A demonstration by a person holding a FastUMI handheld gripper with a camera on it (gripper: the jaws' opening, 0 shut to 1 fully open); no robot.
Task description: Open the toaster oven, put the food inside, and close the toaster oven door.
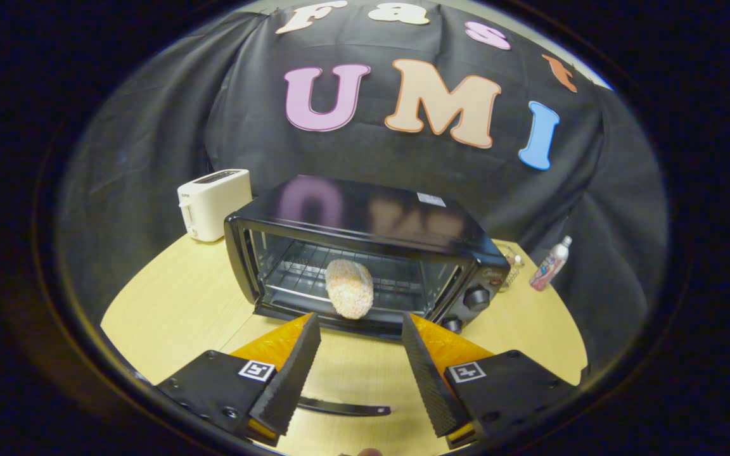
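Standing on table (168, 304): toaster oven (365, 253), door (346, 405) down, food (349, 289) on its rack
Behind oven: white toaster (213, 202)
Gripper (360, 367): spread wide, empty

Black toaster oven (365, 253) stands open — breaded food (349, 289) on its rack.

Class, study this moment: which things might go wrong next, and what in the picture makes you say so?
1. The food sits at the oven rack's front edge, so it may roll out or catch the closing door.
2. The open gripper hovers above the door handle; lifting the door off-centre might make the fingers slip.
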